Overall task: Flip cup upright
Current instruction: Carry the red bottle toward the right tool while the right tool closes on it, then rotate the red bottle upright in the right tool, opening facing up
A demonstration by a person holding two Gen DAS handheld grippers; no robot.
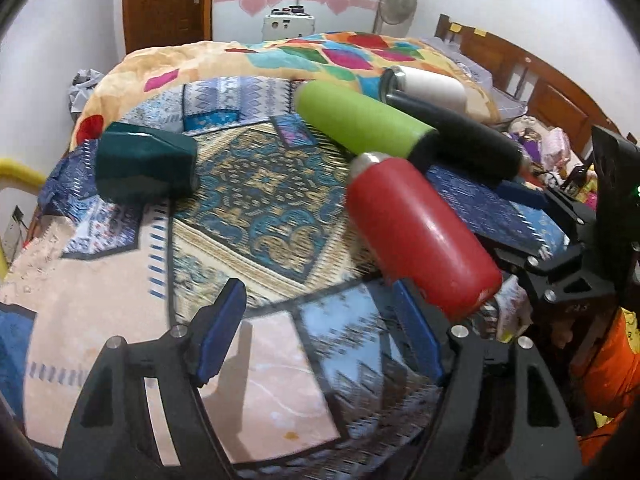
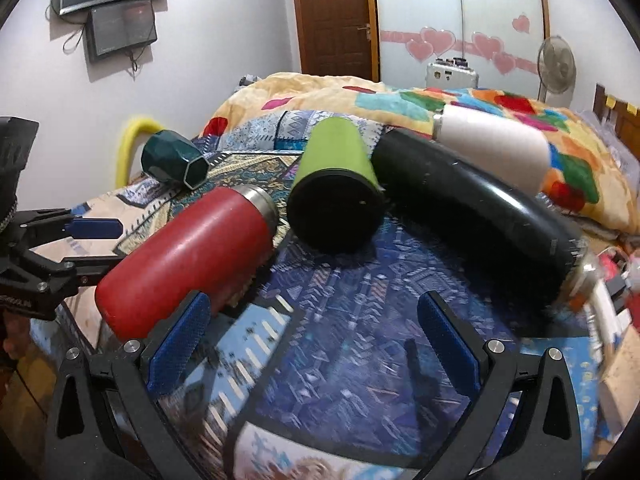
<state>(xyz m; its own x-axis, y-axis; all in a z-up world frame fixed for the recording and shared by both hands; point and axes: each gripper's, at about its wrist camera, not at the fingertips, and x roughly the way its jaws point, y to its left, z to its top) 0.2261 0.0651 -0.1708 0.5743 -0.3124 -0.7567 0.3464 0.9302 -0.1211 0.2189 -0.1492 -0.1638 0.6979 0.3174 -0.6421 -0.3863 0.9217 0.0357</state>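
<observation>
Several cups lie on their sides on a patterned bed cover. A red cup (image 1: 420, 236) (image 2: 188, 258) with a steel rim lies nearest. Behind it lie a green cup (image 1: 360, 122) (image 2: 336, 192), a black cup (image 1: 464, 140) (image 2: 476, 208) and a white cup (image 1: 426, 88) (image 2: 492, 148). A dark teal faceted cup (image 1: 146, 164) (image 2: 174, 160) lies apart at the left. My left gripper (image 1: 316, 332) is open and empty, just left of the red cup's base; it also shows in the right wrist view (image 2: 96, 228). My right gripper (image 2: 316, 340) is open and empty, in front of the cups.
A colourful quilt (image 1: 280, 56) is bunched along the far side of the bed. A wooden headboard (image 1: 532, 76) stands at the right. A yellow tube (image 2: 128, 140) curves at the bed's left edge. A door (image 2: 332, 16), fan (image 2: 556, 64) and wall screens (image 2: 116, 4) stand behind.
</observation>
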